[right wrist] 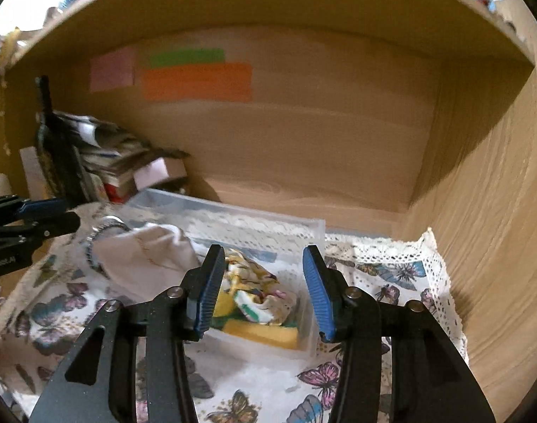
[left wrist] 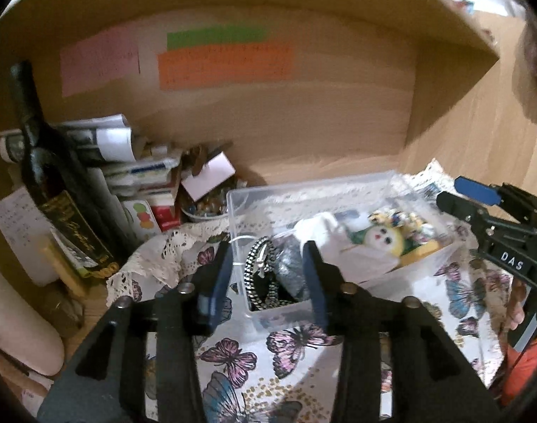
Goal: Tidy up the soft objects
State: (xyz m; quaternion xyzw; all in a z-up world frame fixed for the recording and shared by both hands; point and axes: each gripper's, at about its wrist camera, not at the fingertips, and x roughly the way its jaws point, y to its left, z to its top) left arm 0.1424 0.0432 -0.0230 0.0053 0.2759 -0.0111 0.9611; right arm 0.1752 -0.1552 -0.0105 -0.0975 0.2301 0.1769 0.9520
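Note:
A clear plastic box stands on a butterfly-print cloth inside a wooden shelf. It holds a black-and-white braided item, a grey glittery pouch, a white cloth, a printed fabric toy and a yellow sponge. My left gripper is open and empty, its fingertips around the box's near left end. My right gripper is open and empty over the box's right end, above the printed fabric; it also shows in the left wrist view.
A dark wine bottle, stacked papers and small boxes and a bowl of small round things fill the shelf's left side. Coloured paper notes are stuck on the back wall. The shelf's side wall stands close at the right.

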